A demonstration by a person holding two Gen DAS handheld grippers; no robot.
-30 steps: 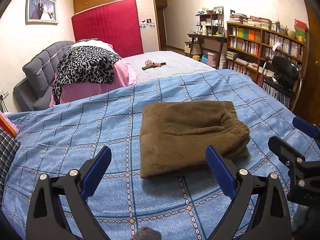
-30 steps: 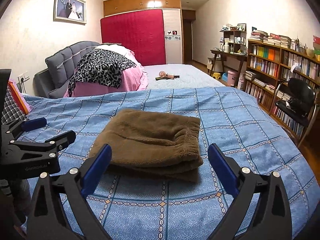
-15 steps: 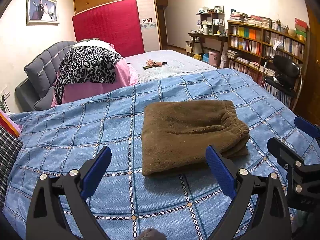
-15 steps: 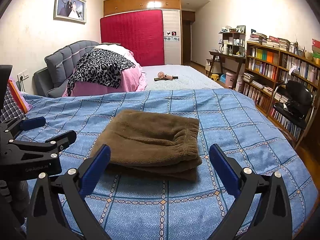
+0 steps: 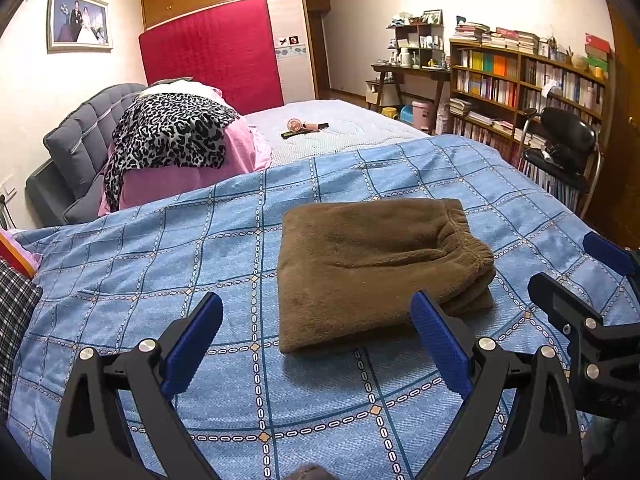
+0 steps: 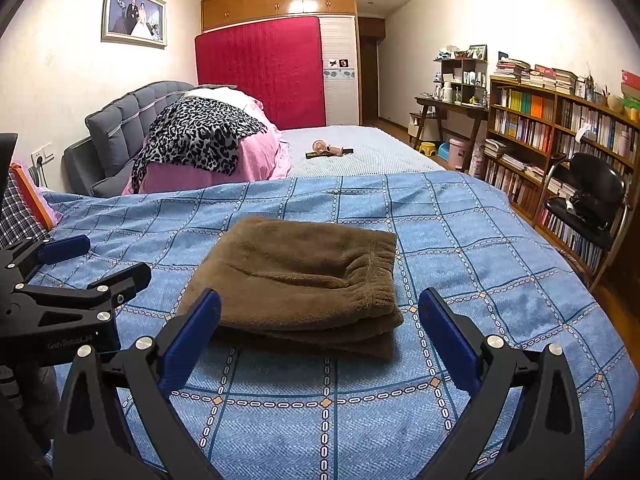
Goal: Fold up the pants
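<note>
Fleece-soft brown pants (image 6: pixel 304 280) lie folded just ahead of the spread-jawed left gripper (image 5: pixel 316 344) and right gripper (image 6: pixel 320 336) — limp, best pinched at the stacked edge.

Both wrist cameras sit low at the near edge of the bed (image 5: pixel 120 272), side by side, facing the far wardrobe (image 6: pixel 276 4); both share the folded pants (image 6: pixel 304 276).

The pants (image 5: pixel 372 264) at frame centre are plain brown. Under them the bedspread (image 5: pixel 160 272) is blue with a darker grid of chain-like lines. Upper left, a black-and-white leopard-print cloth (image 5: pixel 172 136) drapes pink bedding (image 5: pixel 184 184); behind stands a crimson panel (image 5: pixel 212 56).
</note>
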